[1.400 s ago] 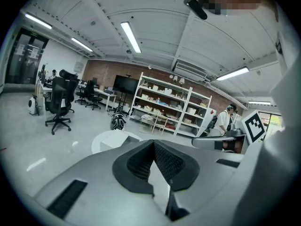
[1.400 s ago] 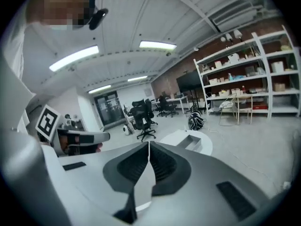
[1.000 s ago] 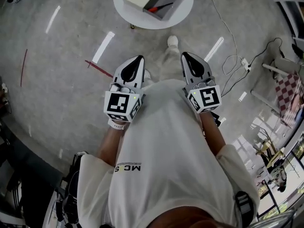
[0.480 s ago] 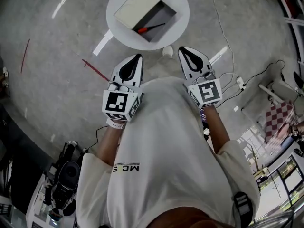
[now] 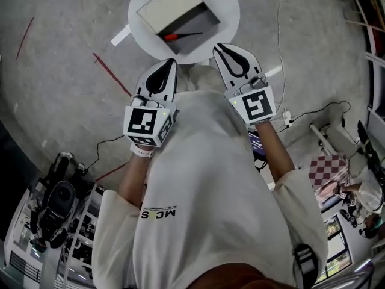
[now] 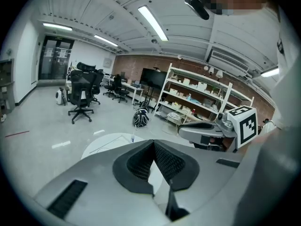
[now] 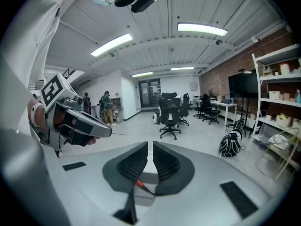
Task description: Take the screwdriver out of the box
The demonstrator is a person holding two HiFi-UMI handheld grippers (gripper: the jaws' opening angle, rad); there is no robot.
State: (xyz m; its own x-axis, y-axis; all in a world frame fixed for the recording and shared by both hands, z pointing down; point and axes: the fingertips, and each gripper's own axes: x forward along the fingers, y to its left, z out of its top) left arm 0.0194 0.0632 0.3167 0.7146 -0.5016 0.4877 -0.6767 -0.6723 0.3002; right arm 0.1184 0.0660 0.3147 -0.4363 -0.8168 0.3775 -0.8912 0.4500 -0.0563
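Observation:
A round white table (image 5: 137, 26) stands ahead of me with an open box (image 5: 170, 6) on it. In the box's grey tray lies the screwdriver (image 5: 180, 35), with a red handle and a dark shaft. My left gripper (image 5: 171, 62) is shut and empty, its tips at the table's near edge. My right gripper (image 5: 219, 46) is also shut on nothing, its tips over the near right rim, short of the box. In the right gripper view the screwdriver's red handle (image 7: 139, 183) shows low between the jaws. The left gripper view shows the table (image 6: 101, 145) beyond the jaws.
Cables and a power strip (image 5: 283, 116) lie on the floor to the right. Red tape lines (image 5: 111, 74) mark the floor at left. A camera on a stand (image 5: 57, 197) is at lower left. Office chairs (image 7: 170, 112) and shelving (image 6: 202, 102) stand further off.
The person has walked up to the table, which has come closer. Both grippers, still shut, have gone from over the floor to the table's near rim.

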